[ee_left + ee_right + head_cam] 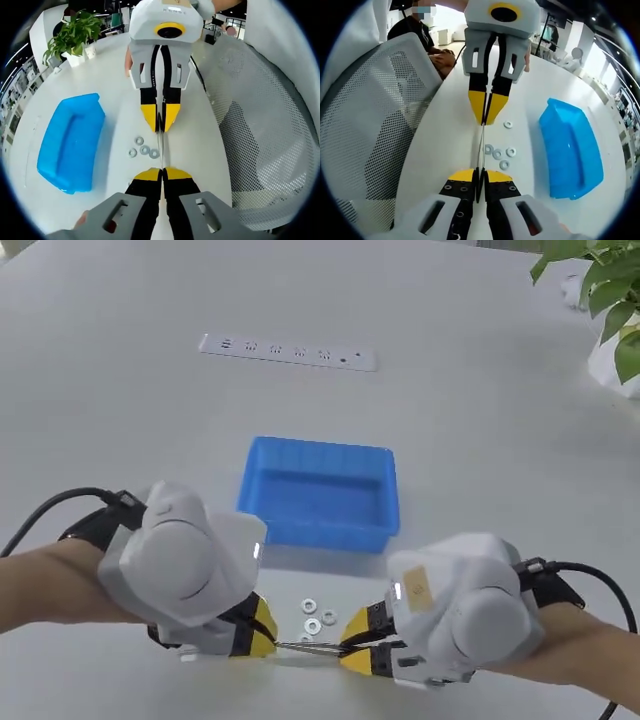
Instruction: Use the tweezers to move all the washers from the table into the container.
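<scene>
On the white table (480, 390), the left gripper (262, 635) and the right gripper (355, 640) faced each other tip to tip, low and close to the person, with the tweezers (305, 647) stretched between them just above the tabletop. In the left gripper view, that gripper's own yellow-tipped jaws were pressed together on one end of the thin metal tweezers (159, 145). In the right gripper view, the right gripper's jaws were likewise pinched shut on the other end (482, 145), so both tools clamped the same pair. The washers (313, 625) lay loose on the table in a small cluster just beyond the tweezers, between the two grippers and the blue container (320, 490). The right gripper view showed one washer (508, 124) a little apart from the others (497, 154). None touched the tweezers. The container sat open farther back, near the washers, and its inside looked bare. A white power strip (288, 351) lay well beyond it, a leafy plant (600, 290) stood at the far right corner, and a white mesh chair (260, 130) stood beside the table.
</scene>
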